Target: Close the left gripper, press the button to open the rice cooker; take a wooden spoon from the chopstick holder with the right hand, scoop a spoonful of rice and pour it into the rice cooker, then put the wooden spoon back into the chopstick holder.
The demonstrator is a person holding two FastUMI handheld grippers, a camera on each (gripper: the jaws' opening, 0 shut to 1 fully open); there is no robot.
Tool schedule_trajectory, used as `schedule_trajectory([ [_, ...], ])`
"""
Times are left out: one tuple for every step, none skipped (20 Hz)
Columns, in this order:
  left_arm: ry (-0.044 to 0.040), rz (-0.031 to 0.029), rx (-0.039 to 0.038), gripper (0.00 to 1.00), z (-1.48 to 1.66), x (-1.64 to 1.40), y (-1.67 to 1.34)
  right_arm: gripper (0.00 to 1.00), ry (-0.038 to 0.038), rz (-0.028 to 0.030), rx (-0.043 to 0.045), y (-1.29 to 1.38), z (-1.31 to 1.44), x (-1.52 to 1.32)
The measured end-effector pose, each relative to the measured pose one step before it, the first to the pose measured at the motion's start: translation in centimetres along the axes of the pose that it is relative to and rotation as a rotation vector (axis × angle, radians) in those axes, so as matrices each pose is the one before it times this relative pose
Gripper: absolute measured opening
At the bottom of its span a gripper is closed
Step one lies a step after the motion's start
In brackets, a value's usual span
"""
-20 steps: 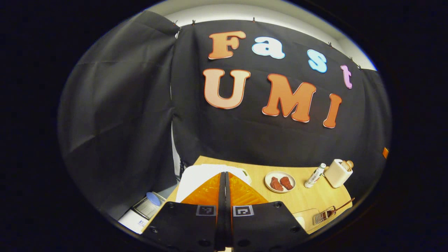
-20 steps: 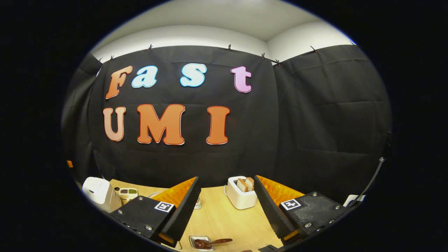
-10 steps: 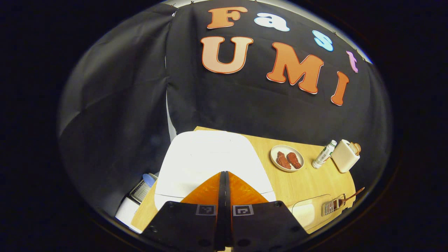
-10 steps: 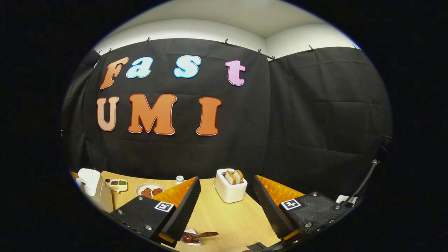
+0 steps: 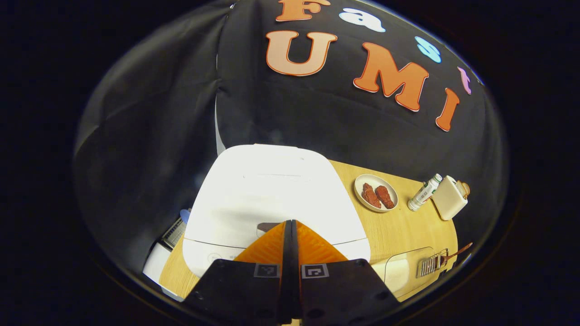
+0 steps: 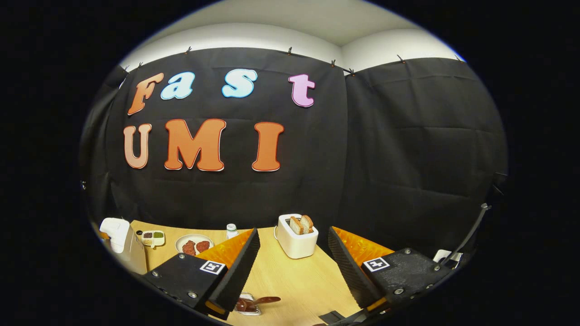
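- The left tongs are pressed tight together and hold nothing. Their tip is right over the lid of the white rice cooker, by a small dark patch that may be the button.
- The right tongs are wide open and empty, up above the bench.
- What could go wrong: the tip could miss the button and push on plain lid, so it stays shut. A hard push could slide the cooker, which sits close to the bench edge.
- The left gripper view shows the cooker top up close, plus a see-through tub and a wire rack with a brown handle. I cannot tell if that is the spoon.
- The right gripper view shows the cooker far off on the left, a toaster with bread, and a little dish with a dark spoon.
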State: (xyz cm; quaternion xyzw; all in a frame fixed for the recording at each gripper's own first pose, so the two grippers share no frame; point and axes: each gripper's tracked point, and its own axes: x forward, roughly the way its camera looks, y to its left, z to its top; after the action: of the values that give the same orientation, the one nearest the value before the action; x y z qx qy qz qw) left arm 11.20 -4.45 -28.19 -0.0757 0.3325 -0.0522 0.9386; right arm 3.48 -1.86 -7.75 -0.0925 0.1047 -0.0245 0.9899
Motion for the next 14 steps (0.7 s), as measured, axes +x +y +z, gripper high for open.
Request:
schedule_trajectory([
  [0.00428,-0.00232,0.00675,0.04,-0.142,-0.016,0.031,0.95,0.00193,0.00122,-0.00212,0.089,-0.016,0.022],
  [0.01094,-0.00280,0.00914,0.05,-0.149,0.146,0.008,0.95,0.00148,0.00116,-0.00016,-0.046,-0.154,0.098],
  [0.01052,-0.00223,0.00213,0.05,-0.171,-0.016,0.013,0.95,0.00406,0.00258,0.00429,0.131,-0.108,0.106],
  [0.00778,-0.00394,-0.00600,0.05,0.019,0.190,0.069,0.95,0.00527,0.00663,0.00792,0.286,-0.160,0.034],
  [0.01229,-0.00433,-0.01525,0.05,-0.021,-0.028,0.124,0.95,0.00476,0.00791,0.00976,0.316,-0.112,0.031],
  [0.00509,-0.00516,-0.01809,0.05,0.124,-0.040,-0.018,0.95,0.00369,0.01037,0.00731,0.288,-0.196,0.018],
  [0.02312,-0.00527,-0.00897,0.05,-0.124,-0.045,-0.036,0.95,0.00226,0.00866,0.00217,0.323,-0.069,0.003],
  [0.01953,-0.00806,0.00586,0.05,-0.233,0.089,-0.029,0.95,0.00158,0.00489,-0.00182,0.176,-0.177,-0.048],
  [0.02898,0.00262,0.01705,0.05,-0.119,0.575,0.154,0.95,-0.00025,0.00477,-0.00283,0.220,-0.059,0.022],
  [0.03448,0.00056,0.02210,0.05,-0.020,-0.212,0.318,0.95,0.00018,0.00575,-0.00155,0.173,0.048,-0.075],
  [0.03518,-0.00435,0.02679,0.05,0.035,0.166,0.056,0.95,0.00011,0.00366,0.00087,0.045,-0.025,-0.099],
  [0.01274,-0.00397,0.01328,0.05,-0.185,-0.180,-0.330,0.95,-0.00309,0.00548,0.00248,0.018,-0.013,-0.093],
  [-0.01012,-0.01129,0.00091,0.05,0.240,0.407,-0.077,0.95,-0.00519,0.00332,0.00483,0.132,0.141,-0.030],
  [-0.02559,-0.00585,-0.02117,0.05,0.254,-0.309,-0.129,0.95,-0.00107,0.00105,0.00800,0.003,-0.008,0.098],
])
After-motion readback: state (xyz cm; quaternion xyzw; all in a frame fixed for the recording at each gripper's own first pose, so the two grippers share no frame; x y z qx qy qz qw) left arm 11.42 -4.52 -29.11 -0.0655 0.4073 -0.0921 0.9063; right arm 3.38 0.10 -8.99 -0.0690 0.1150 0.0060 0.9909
